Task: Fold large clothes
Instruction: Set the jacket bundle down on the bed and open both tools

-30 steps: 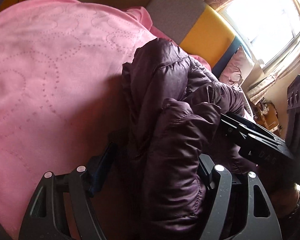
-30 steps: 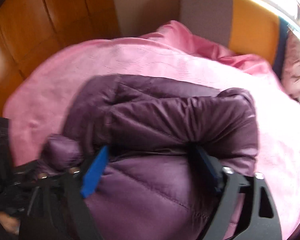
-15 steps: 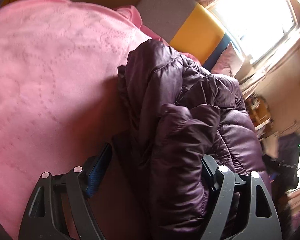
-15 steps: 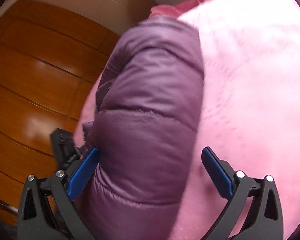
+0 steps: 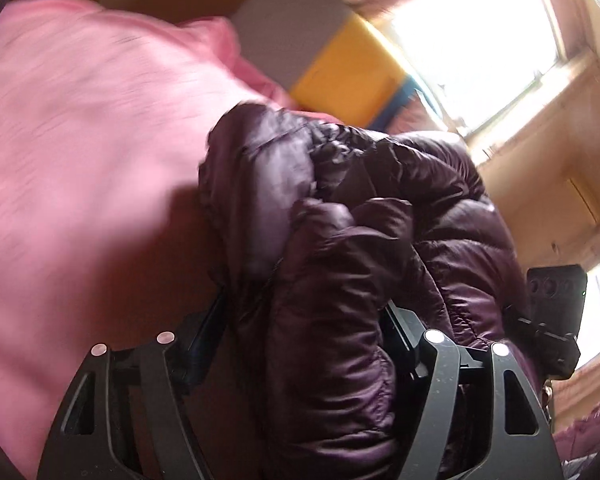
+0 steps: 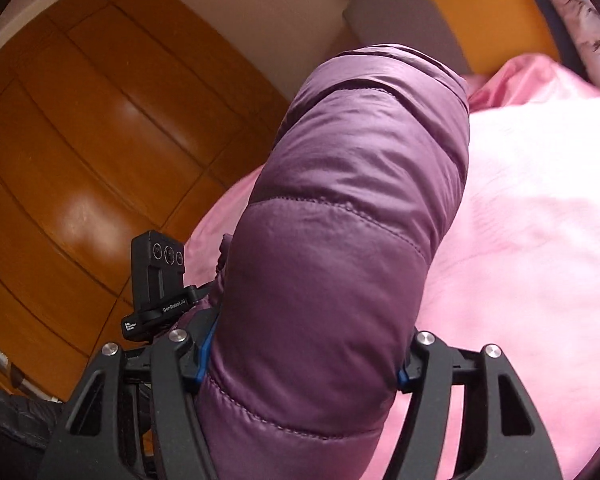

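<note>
A folded dark purple puffer jacket [image 5: 340, 264] is held up above the pink bedspread [image 5: 80, 152]. My left gripper [image 5: 300, 332] is shut on the jacket, with the bundle bulging between its jaws. My right gripper [image 6: 304, 356] is shut on the jacket [image 6: 340, 220] too, gripping a thick padded fold that stands up in front of the lens. The right gripper's body shows at the right in the left wrist view [image 5: 556, 312], and the left gripper's body [image 6: 160, 280] shows at the left in the right wrist view. The fingertips are mostly buried in fabric.
The pink bedspread [image 6: 520, 240] covers the bed. A grey and yellow headboard [image 5: 320, 60] stands at the far end, with a patterned pillow [image 6: 580, 12]. A bright window [image 5: 480, 28] is on the right. Wooden wardrobe panels [image 6: 80, 140] stand beside the bed.
My right gripper opened, then closed on the jacket fold. The jacket has been lifted off the bedspread, and both views swing toward the headboard.
</note>
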`<state>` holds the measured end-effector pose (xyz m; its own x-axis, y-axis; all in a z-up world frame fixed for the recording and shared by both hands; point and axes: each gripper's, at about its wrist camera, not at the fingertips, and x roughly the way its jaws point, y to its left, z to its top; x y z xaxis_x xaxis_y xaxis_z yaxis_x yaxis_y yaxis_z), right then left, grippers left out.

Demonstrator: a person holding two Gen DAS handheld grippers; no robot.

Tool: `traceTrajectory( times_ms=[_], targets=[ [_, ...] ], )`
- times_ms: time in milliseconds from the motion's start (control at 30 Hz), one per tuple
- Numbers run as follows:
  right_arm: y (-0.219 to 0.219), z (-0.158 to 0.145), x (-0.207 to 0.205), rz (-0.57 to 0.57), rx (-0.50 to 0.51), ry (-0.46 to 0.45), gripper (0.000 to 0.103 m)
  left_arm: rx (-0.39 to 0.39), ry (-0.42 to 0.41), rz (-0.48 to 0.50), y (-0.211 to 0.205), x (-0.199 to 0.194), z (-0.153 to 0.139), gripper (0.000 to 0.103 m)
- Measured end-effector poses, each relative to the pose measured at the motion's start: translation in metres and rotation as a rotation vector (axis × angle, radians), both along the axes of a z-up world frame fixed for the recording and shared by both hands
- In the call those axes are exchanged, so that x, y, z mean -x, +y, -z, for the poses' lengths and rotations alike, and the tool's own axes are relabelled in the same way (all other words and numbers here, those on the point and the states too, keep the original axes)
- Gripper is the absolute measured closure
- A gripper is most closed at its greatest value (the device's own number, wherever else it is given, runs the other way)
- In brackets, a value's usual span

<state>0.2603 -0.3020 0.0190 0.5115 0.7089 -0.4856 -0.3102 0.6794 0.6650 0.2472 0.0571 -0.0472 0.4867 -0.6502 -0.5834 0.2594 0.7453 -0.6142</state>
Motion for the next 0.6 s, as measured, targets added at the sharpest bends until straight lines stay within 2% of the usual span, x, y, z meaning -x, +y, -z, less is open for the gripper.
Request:
traceTrajectory(
  times_ms=[33,100,167,233,300,367,433,500,600],
  targets=[
    [-0.018,-0.002,0.002,0.032,0.001,-0.011,0.041,0.0,-0.025,0.044,-0.022,-0.009,-0.009,0.039],
    [-0.059,-0.004,0.007,0.111,0.016,-0.025,0.041,-0.022,-0.044,0.104,-0.062,-0.026,-0.023,0.039],
    [-0.1,0.001,0.013,0.197,0.035,-0.013,0.041,-0.076,-0.078,0.178,-0.112,-0.045,-0.035,0.039],
    [-0.133,0.014,0.019,0.27,0.073,0.024,0.041,-0.112,-0.062,0.243,-0.162,-0.064,-0.036,0.039],
    [-0.157,0.039,0.022,0.325,0.13,0.11,0.039,-0.199,-0.066,0.288,-0.206,-0.076,-0.033,0.039],
    [-0.172,0.066,0.028,0.36,0.123,0.193,0.032,-0.375,-0.062,0.311,-0.254,-0.082,-0.02,0.033],
    [-0.18,0.076,0.039,0.397,0.145,0.215,0.022,-0.481,-0.06,0.312,-0.28,-0.081,-0.008,0.024],
    [-0.186,0.067,0.044,0.435,0.191,0.227,0.015,-0.489,-0.071,0.31,-0.288,-0.078,-0.004,0.023],
    [-0.192,0.033,0.051,0.577,0.349,0.148,0.012,-0.52,-0.16,0.289,-0.286,-0.065,-0.011,0.024]
  ],
)
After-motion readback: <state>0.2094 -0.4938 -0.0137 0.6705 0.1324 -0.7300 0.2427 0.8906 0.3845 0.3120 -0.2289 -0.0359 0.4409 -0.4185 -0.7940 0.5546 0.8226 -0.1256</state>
